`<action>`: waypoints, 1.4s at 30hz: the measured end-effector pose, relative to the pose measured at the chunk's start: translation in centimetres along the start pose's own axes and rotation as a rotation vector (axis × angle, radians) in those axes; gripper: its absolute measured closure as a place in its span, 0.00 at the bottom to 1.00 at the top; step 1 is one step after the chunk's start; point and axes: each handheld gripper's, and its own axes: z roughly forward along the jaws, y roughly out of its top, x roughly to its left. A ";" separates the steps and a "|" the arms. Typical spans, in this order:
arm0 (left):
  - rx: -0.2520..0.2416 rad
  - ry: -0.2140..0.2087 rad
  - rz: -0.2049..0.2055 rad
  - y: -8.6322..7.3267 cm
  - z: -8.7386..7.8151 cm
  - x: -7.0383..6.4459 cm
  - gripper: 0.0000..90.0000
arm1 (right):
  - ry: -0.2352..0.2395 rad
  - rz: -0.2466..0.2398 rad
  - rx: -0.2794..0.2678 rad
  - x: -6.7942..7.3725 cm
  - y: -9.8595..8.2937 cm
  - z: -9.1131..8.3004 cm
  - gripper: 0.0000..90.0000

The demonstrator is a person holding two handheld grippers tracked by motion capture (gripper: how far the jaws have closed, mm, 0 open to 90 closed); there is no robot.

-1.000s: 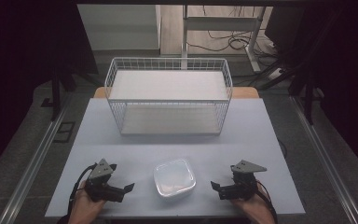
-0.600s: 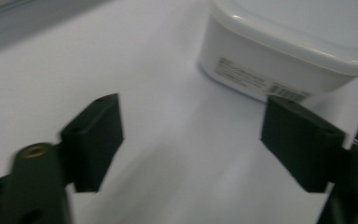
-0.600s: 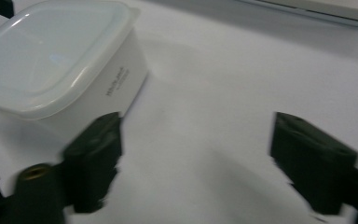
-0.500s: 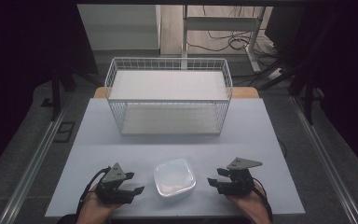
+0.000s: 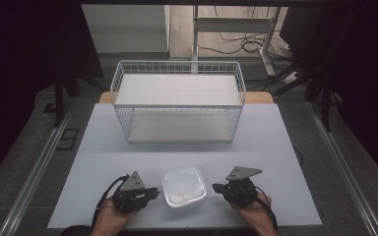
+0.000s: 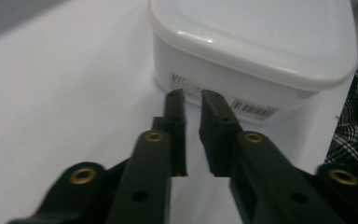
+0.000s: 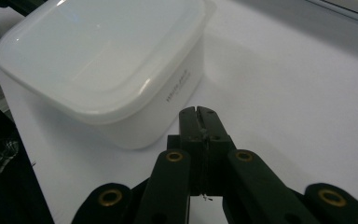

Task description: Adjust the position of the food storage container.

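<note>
A white lidded plastic container (image 5: 184, 187) sits near the table's front edge, between my two grippers. In the left gripper view its labelled side wall (image 6: 261, 42) stands just beyond my left gripper (image 6: 193, 98), whose jaws are a narrow gap apart with nothing between them. From above, the left gripper (image 5: 153, 192) points at the container's left side, almost touching it. The right gripper (image 5: 216, 187) points at the container's right side from a short distance. In the right gripper view the container (image 7: 107, 60) lies to the upper left of my right gripper (image 7: 198, 112), whose jaws are pressed together and empty.
A white wire basket (image 5: 177, 64) with a shelf stands at the back middle of the pale table (image 5: 275, 147). Bare tabletop lies between basket and container. Dark floor, cables and stands surround the table.
My left gripper has slid right, up to the container's left side. The right gripper has edged left toward the container. The container has not moved.
</note>
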 end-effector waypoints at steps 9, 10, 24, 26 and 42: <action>0.007 -0.004 -0.029 0.9 1.4 0.6 1.00 | 0.008 -0.014 0.023 0.9 0.5 1.6 0.99; 0.007 -0.005 -0.031 1.0 1.5 0.7 1.00 | 0.013 -0.005 0.021 0.9 0.5 1.5 0.99; 0.005 0.010 -0.039 1.8 2.1 1.9 0.99 | 0.028 -0.016 0.021 1.6 0.3 1.2 0.99; -0.001 0.034 -0.033 1.8 1.8 2.0 0.94 | 0.012 -0.020 0.002 1.5 0.4 0.8 0.97; -0.049 0.053 -0.026 0.2 -0.4 1.9 0.25 | -0.085 -0.026 -0.090 -0.2 -0.6 -1.4 0.35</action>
